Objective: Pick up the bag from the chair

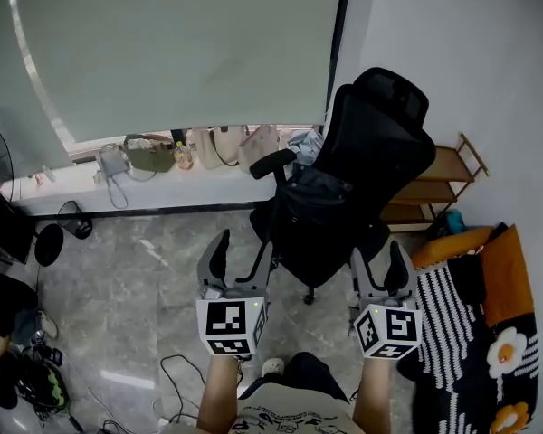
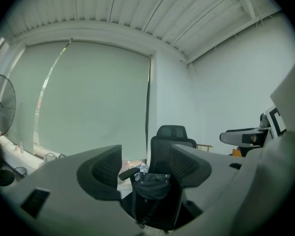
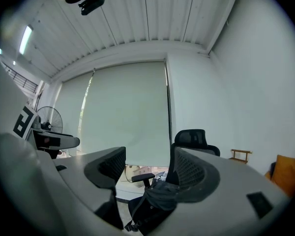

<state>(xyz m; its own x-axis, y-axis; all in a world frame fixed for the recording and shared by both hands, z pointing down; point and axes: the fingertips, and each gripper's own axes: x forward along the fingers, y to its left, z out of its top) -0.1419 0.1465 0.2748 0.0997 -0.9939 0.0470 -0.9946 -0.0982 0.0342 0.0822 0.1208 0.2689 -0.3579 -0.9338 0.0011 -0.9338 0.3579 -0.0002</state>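
Left gripper (image 1: 242, 259): jaws spread wide, nothing held, low in front of the person.
Right gripper (image 1: 381, 269): equally open and empty, level with the left one.
Gap: both are well short of the chair (image 1: 385, 138) and touch nothing.
Bag (image 1: 315, 197): black, slumped on the seat against the backrest, with a strap hanging off the near edge.
Direction: farther off and between the two tools, right of the left one and left of the right one.
Long axis: seemingly left to right across the seat, though black on black makes it hard to tell.
Nearer hand: neither clearly. The left gripper view frames the bag (image 2: 152, 183) squarely, while the right gripper view half hides it (image 3: 162, 193) behind one jaw.
Likely move: a straight reach forward.
Beyond: handbags (image 1: 213, 146) on the far ledge.
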